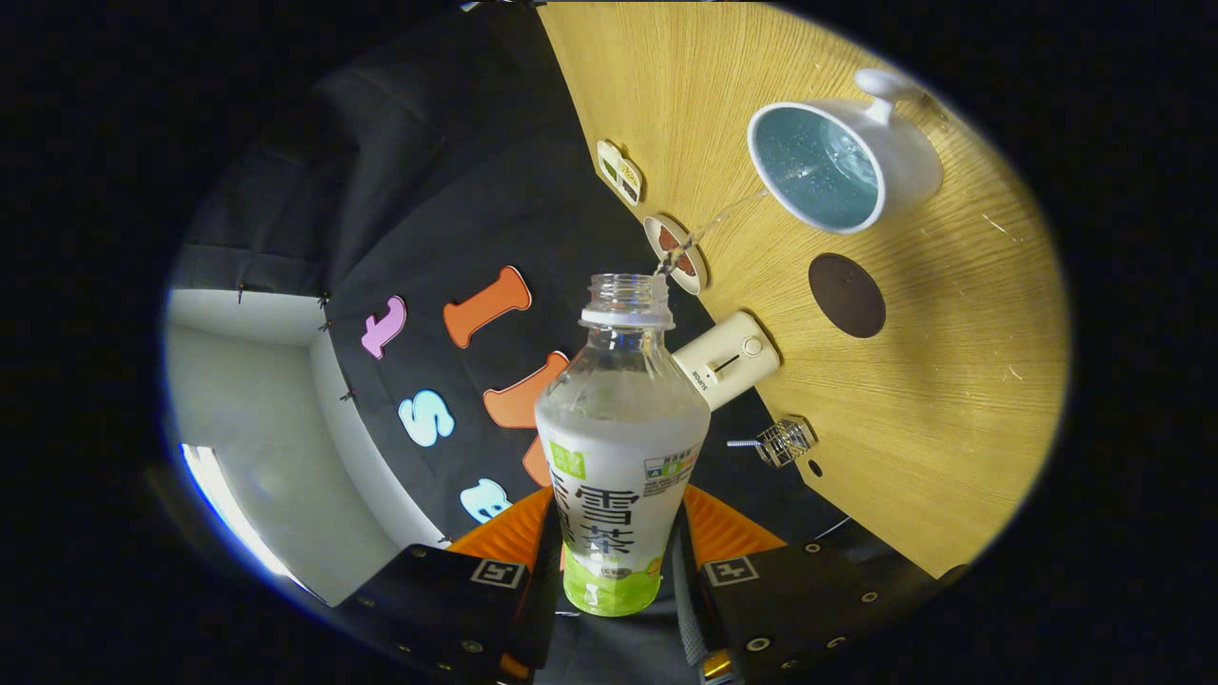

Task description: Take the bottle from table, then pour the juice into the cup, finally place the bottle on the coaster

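Note:
My gripper (614, 561) is shut on a clear plastic bottle (618, 447) with a white and green label, held between the orange fingers (723, 533). The bottle has no cap and is tipped over sideways with the whole view. A thin stream of clear liquid (709, 228) runs from its mouth to the white cup (837, 166) on the wooden table (952, 381). The cup has a blue inside and some liquid in it. A round dark brown coaster (846, 295) lies on the table beside the cup, beyond the bottle's mouth.
Along the table's back edge by the black cloth wall stand a white cylinder-shaped device (728, 360), a small round dish (677, 255), a small white rectangular item (620, 171) and a little wire basket (782, 441). A grey wall lies past the cloth.

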Demonstrator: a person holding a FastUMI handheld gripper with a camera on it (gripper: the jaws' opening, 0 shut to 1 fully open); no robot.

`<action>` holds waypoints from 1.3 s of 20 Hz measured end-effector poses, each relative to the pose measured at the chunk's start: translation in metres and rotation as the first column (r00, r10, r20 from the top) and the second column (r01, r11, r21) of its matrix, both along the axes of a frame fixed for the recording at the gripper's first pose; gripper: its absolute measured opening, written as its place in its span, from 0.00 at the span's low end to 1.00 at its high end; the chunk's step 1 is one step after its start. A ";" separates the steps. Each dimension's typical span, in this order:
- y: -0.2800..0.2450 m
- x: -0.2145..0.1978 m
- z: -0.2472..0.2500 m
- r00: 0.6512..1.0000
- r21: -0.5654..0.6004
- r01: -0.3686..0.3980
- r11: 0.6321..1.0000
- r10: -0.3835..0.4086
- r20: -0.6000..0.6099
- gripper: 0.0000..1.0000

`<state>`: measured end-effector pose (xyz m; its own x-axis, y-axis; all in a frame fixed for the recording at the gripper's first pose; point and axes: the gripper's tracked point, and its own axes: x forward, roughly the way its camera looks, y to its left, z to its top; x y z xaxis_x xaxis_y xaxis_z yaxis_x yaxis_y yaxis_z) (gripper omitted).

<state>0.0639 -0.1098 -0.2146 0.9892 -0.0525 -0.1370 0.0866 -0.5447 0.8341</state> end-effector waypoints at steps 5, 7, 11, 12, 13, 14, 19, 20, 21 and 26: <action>-0.004 -0.001 -0.002 1.000 0.034 0.011 0.999 -0.011 -0.003 0.54; -0.005 0.000 -0.002 1.000 0.039 0.012 0.999 -0.011 -0.006 0.54; -0.009 0.003 0.000 1.000 0.046 0.015 0.999 -0.015 -0.004 0.54; -0.006 0.003 0.000 1.000 0.040 0.009 0.999 -0.008 -0.007 0.54; -0.006 0.002 0.000 1.000 0.037 0.008 0.999 -0.007 -0.010 0.53; -0.005 0.001 -0.001 1.000 0.039 0.008 0.999 -0.007 -0.012 0.53; 0.006 0.001 -0.007 1.000 -0.002 -0.015 1.000 0.015 -0.023 0.53; 0.009 0.001 -0.007 0.999 -0.024 -0.027 0.999 0.026 -0.028 0.53; 0.010 0.001 -0.008 0.999 -0.048 -0.034 0.998 0.032 -0.034 0.53; 0.011 -0.003 -0.018 0.993 -0.213 -0.078 0.974 0.058 -0.099 0.53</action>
<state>0.0610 -0.0984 -0.2330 0.9752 -0.0240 -0.2200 0.1988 -0.3424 0.9183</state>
